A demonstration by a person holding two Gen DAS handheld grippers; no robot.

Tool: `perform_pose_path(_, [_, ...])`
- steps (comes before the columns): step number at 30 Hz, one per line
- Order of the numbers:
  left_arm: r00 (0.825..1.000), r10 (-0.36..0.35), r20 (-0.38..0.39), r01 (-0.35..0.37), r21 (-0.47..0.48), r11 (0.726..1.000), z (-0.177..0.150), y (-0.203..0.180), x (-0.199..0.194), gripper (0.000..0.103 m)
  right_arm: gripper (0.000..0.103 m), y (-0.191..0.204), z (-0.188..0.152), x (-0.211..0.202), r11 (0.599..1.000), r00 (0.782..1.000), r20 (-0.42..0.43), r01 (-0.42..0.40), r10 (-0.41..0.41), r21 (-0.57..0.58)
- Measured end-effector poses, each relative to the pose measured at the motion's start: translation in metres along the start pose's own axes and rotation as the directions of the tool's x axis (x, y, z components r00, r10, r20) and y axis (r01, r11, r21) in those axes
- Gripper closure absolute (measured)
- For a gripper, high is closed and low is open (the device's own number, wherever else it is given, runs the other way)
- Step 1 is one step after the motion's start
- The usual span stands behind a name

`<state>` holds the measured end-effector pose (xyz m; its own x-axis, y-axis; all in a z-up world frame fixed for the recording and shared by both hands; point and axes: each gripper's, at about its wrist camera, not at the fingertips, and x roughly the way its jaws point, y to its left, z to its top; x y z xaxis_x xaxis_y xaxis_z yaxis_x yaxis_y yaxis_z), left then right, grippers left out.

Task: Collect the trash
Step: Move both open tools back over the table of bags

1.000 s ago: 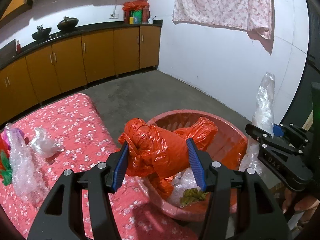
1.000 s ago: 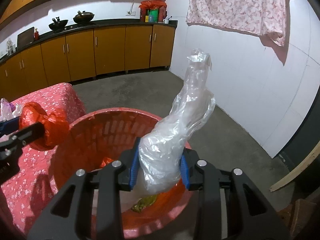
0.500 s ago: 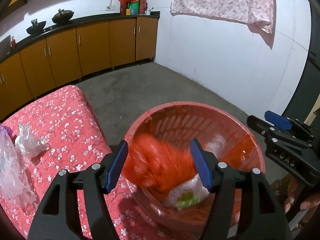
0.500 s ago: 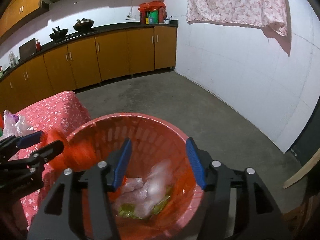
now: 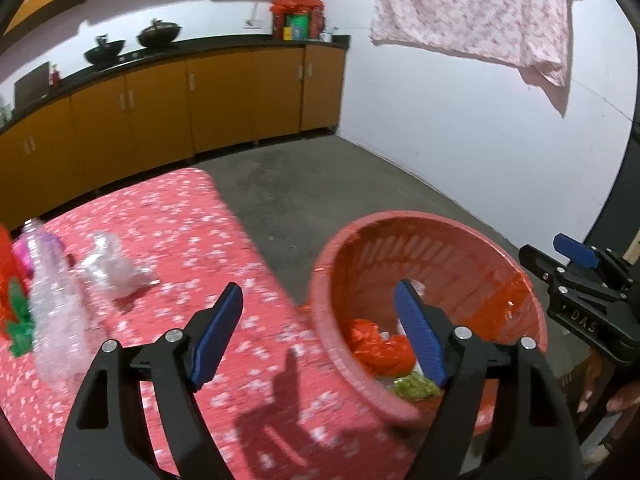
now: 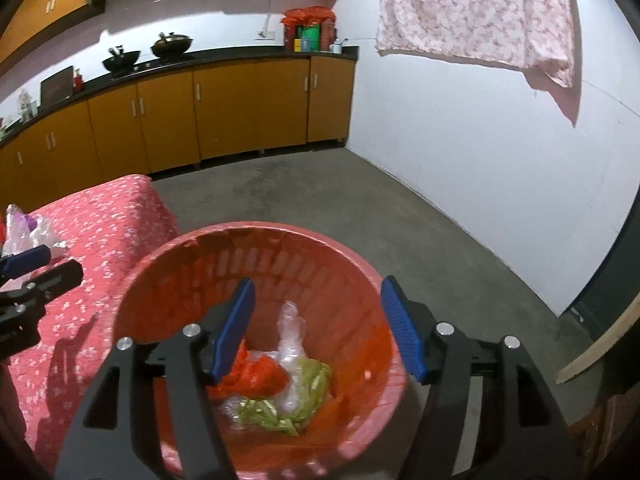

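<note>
Both grippers empty over basket.
Left gripper [image 5: 320, 336] and right gripper [image 6: 318, 328] jaws opening, nothing between; orange bag [image 6: 256, 376] lies in red basket [image 6: 256, 232], 6 o'clock.

red bag [image 5: 378, 346] | clear bag [image 6: 292, 330] | dropped from grippers into basket [image 6: 304, 244]

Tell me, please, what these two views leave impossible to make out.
- Red and green item, left wrist view: cut off by the frame's left edge.
- Basket bottom, right wrist view: hidden under the orange bag and other trash.
- Clear plastic on the table, left wrist view: blurred.
- Packages on the counter: too small.
</note>
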<state>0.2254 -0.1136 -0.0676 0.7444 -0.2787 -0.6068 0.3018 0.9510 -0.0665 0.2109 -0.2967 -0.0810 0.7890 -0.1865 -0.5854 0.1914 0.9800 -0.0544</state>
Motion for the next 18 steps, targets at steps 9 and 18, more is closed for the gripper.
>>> perform_pose_path(9, [0.993,0.104,0.050,-0.100,-0.070,0.992,-0.015,0.057,-0.041,0.024,0.037,0.057,0.005,-0.009,0.994,0.996,0.014,-0.091,0.092,-0.063])
perform_pose_path(18, [0.950,0.303,0.075,-0.285,-0.188,0.940,-0.044,0.145,-0.092,0.018,0.037,0.140,0.011,-0.018,0.966,0.973,0.015,-0.225,0.228,-0.130])
